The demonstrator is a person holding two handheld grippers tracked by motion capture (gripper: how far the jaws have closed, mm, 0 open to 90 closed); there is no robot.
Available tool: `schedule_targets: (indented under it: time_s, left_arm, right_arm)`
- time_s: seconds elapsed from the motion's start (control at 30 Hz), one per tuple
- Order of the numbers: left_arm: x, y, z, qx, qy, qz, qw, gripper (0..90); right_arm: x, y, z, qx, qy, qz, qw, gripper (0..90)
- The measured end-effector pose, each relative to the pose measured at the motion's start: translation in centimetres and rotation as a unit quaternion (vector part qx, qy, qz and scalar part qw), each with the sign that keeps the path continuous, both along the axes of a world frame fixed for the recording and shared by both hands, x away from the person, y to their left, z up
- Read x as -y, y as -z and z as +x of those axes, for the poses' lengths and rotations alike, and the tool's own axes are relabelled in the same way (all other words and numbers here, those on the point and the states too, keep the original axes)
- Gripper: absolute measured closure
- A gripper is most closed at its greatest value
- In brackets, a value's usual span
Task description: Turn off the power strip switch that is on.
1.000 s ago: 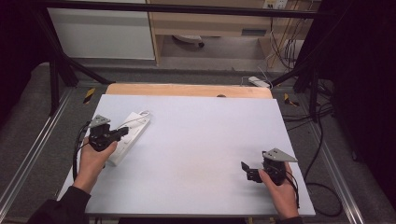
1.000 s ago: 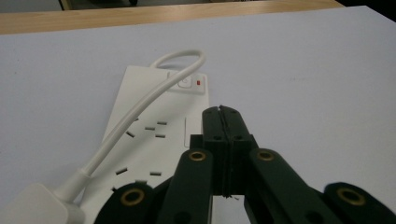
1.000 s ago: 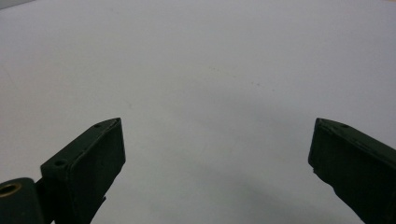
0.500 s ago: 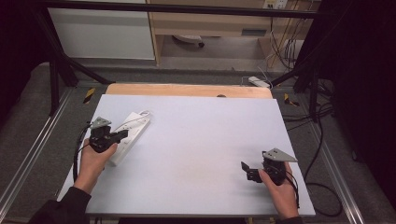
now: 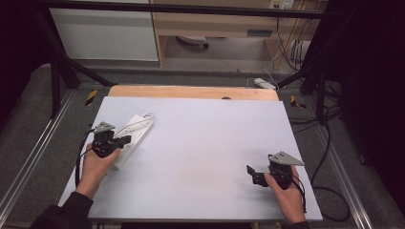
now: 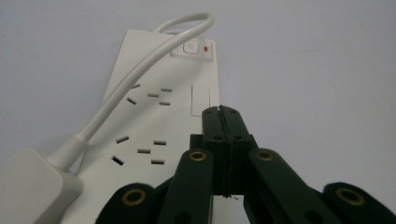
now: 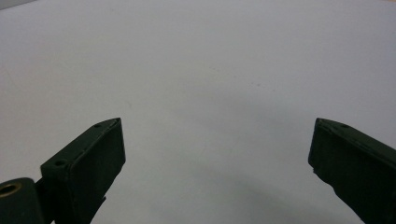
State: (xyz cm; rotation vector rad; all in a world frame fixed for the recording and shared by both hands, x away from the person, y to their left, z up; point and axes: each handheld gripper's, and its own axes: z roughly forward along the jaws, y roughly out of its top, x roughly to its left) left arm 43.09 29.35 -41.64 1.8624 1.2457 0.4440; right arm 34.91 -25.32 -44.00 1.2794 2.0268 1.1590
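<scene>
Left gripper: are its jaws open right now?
No, in the left gripper view the left gripper has its two black jaws pressed together with nothing between them, above the white power strip.

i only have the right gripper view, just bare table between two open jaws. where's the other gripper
Observer: The left gripper is over a white power strip at the table's left side.
Operator: is it gripping the strip
Observer: No, its jaws are shut together with nothing between them, tips above the strip's edge.
Operator: strip plugged into anything
Observer: Its own cord loops back over the sockets, with the plug lying beside the strip.
</scene>
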Motion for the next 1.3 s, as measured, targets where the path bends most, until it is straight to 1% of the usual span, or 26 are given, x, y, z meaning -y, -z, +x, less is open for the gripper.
schedule_targets:
  time_s: [0.2,0.3,0.57,1.0,1.3]
  left_arm:
    - [0.01,0.23,0.00,-0.004,0.002,0.005,1.0000,90.0]
    - [-0.10,0.44,0.04,-0.010,0.000,0.006,0.9999,90.0]
    - [-0.23,0.65,0.07,-0.015,-0.001,0.011,0.9998,90.0]
    - [-0.12,0.90,0.07,-0.018,0.001,0.020,0.9996,90.0]
    - [-0.15,0.99,0.10,-0.019,0.000,0.023,0.9996,90.0]
  right_arm:
    - [0.00,0.01,0.00,-0.001,0.001,0.000,1.0000,4.2]
    - [0.00,-0.01,-0.01,0.000,0.000,0.000,1.0000,4.2]
    - [0.01,-0.01,0.00,0.000,0.000,0.000,1.0000,4.2]
    - [0.01,-0.01,-0.01,0.000,0.000,0.000,1.0000,4.2]
    - [0.01,-0.01,0.00,0.000,0.000,0.000,1.0000,4.2]
